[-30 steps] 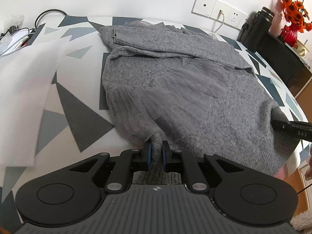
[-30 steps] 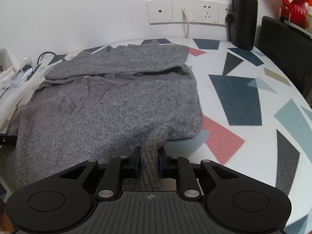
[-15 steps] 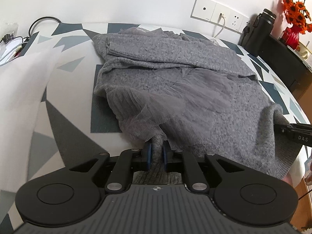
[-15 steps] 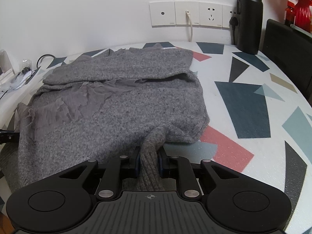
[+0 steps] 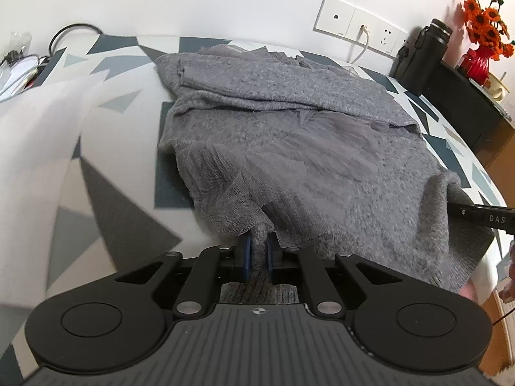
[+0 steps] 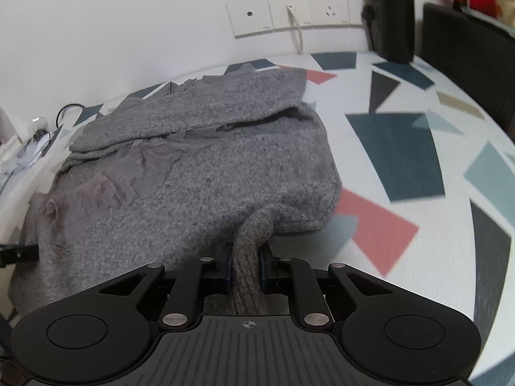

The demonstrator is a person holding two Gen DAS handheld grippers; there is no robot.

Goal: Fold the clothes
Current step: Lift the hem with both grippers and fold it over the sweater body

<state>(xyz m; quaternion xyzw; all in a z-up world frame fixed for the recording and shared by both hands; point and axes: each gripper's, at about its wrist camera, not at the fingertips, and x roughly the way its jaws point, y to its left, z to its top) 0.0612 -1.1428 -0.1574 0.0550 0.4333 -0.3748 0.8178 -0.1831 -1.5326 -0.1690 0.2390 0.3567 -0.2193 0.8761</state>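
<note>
Nearest to me, my left gripper [image 5: 257, 251] is clamped on the near hem of the grey sweater [image 5: 299, 148], with a fringe of sheer mesh trim [image 5: 225, 193] bunched just beside the blue pads [image 5: 246, 254]. My right gripper [image 6: 245, 263] is likewise clenched on a rope of ribbed knit, the hem twisted into a roll between its jaws. In the left view the right tool's black finger shows at the far right edge, buried in the cloth there, so I hold both near corners at once.

The sweater lies spread on the patterned tablecloth [image 6: 402, 148], its near edge lifted off the surface and its body sagging back to rest on the table. One band is already folded across its far end.

I judge the step in hand to be carrying this near hem up and over toward the far edge. To do it well, I should raise both grippers evenly so the hem stays taut between them, travel level, and lay the edge square on that far fold. The twisted roll on the right worries me: it may set down as a lump, so I should spread the hands apart slightly first.

Beyond the garment stand the wall sockets [image 6: 289, 9] and a black flask [image 6: 391, 16], well apart from my path.
</note>
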